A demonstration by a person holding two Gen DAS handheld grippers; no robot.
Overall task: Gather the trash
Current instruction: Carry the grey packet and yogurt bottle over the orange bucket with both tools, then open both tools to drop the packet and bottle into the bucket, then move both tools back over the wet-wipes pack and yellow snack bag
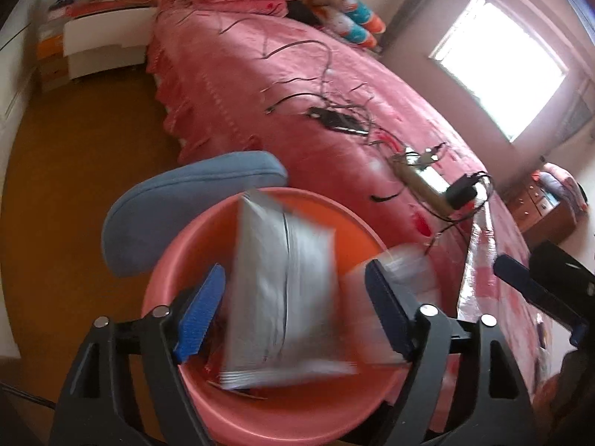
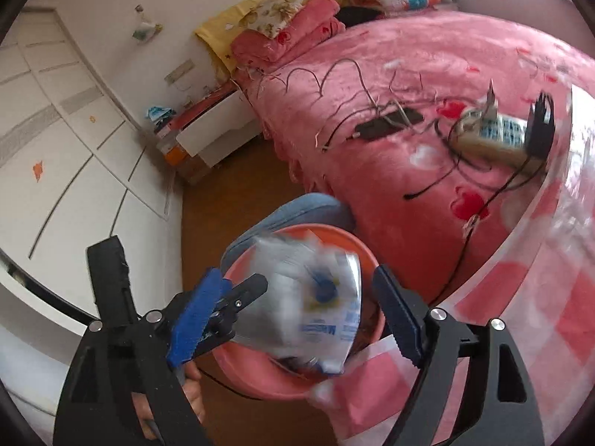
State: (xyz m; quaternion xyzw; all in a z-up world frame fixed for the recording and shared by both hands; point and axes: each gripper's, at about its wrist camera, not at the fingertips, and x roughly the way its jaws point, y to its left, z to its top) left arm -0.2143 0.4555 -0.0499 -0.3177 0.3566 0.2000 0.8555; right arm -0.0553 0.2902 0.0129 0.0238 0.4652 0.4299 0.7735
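Observation:
A pink basin (image 1: 260, 420) sits on a blue padded seat beside the bed. In the left wrist view a silver foil bag (image 1: 282, 290) hangs blurred over the basin, between the wide-apart jaws of my left gripper (image 1: 293, 316); neither pad presses on it. A crumpled clear wrapper (image 1: 405, 260) lies by the right-hand finger. In the right wrist view a white bag with blue print (image 2: 316, 297) is blurred above the basin (image 2: 260, 375), loose between the spread jaws of my right gripper (image 2: 297, 316). A finger (image 2: 247, 290) of the left gripper reaches in from the left.
The blue seat (image 1: 193, 200) stands against a pink bed (image 1: 260, 74) strewn with cables, a black charger (image 1: 338, 119) and a power strip (image 1: 420, 182). A clear plastic sheet (image 2: 539, 278) covers pink checked cloth at the right. A white nightstand (image 1: 104, 44) and wardrobe (image 2: 55, 130) stand beyond brown floor.

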